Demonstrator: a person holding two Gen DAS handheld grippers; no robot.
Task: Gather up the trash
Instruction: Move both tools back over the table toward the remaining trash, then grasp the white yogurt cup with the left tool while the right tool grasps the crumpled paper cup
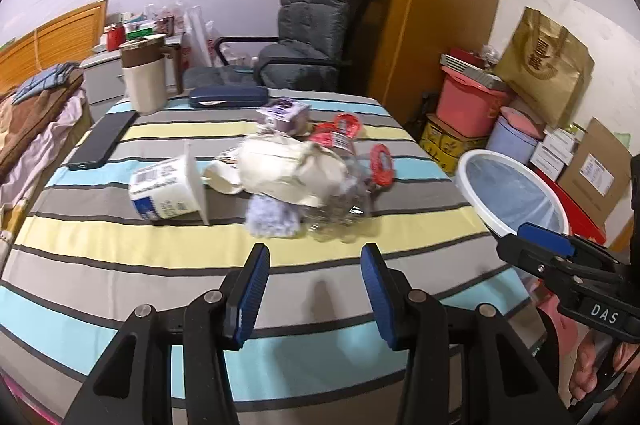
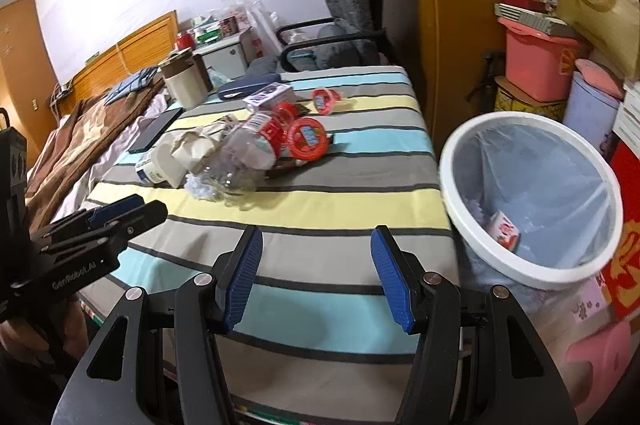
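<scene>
Both views are taken low and near, angled down over the striped table (image 1: pixel 120 257); the trash pile (image 1: pixel 288 177) is shared. The bin (image 2: pixel 532 193) is seen nearer from the right wrist.

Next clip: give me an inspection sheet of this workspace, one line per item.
Surface: striped tablecloth, flat.
Job's things: trash pile mid-table: white cup on its side, crumpled paper, clear bottle, red-lidded cups; lined bin beside the table, one small carton inside.
Clutter: phone, dark case, jug.
Grippers: left claw and right claw open, empty, short of the pile.
Cables: nothing seen.
Surroundings: chair, wardrobe, stacked boxes, bed.
</scene>
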